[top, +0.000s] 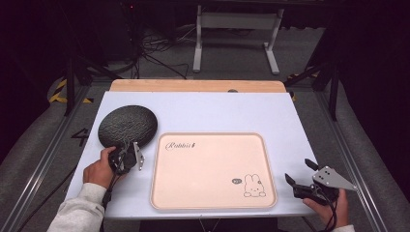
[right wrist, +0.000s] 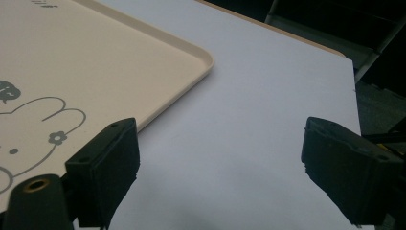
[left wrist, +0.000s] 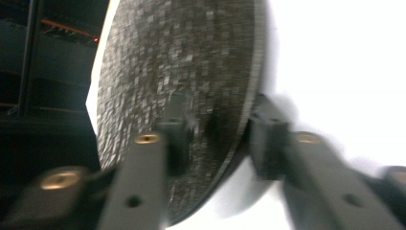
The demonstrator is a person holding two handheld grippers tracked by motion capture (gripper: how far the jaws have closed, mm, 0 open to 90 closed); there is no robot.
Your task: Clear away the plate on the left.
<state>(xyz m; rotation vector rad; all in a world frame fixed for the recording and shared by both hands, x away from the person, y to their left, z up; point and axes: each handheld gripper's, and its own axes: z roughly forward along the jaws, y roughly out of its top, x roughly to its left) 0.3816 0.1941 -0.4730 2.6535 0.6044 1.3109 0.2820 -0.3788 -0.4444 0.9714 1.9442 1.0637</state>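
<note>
A round black plate (top: 126, 124) with a woven texture lies on the white table top, left of a beige tray (top: 210, 135) printed with a rabbit. My left gripper (top: 130, 146) is at the plate's near rim, held by a hand. In the left gripper view the plate (left wrist: 182, 72) is tipped on edge between the jaws, and my left gripper (left wrist: 220, 139) is shut on it, one pad on its textured face and the other at its rim and underside. My right gripper (top: 299, 170) stands open near the tray's right front corner. My right gripper (right wrist: 218, 163) has only bare table between its pads.
The tray (right wrist: 201, 52) holds nothing. The white table top (top: 217, 111) ends in a wooden strip (top: 193, 86) at the back. Beyond it are a white stand's legs (top: 198, 43) and cables on the floor. Dark metal frames run along both sides.
</note>
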